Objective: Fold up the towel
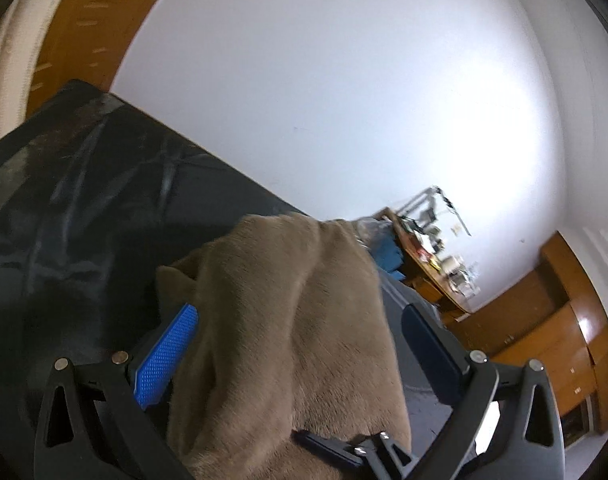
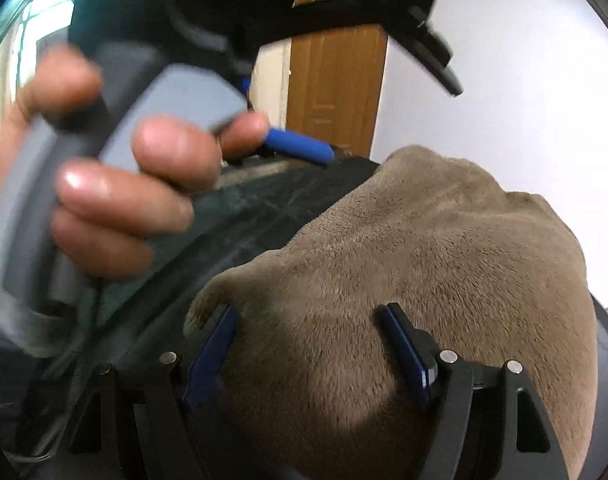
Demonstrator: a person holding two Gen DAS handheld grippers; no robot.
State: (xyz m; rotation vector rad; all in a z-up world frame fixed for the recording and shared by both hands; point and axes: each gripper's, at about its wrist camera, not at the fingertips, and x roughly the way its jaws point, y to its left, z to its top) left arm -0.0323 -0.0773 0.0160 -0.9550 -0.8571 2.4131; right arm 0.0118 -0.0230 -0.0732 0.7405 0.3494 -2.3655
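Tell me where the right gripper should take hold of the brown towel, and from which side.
Take the towel at the rounded corner lobe by the left finger, where the cloth narrows over the dark table. Come in from its near edge, low along the surface. The right gripper now straddles the thick bunched middle, probably too bulky for the fingers.

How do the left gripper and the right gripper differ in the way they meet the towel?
In the left gripper the towel lies against one finger and leaves a bare gap beside the other. In the right gripper it fills the whole gap and bulges past both fingers; whether they squeeze it is unclear. The left gripper's fingers look wider apart than the right gripper's. Both have blue fingers, spread, on the same tan towel.
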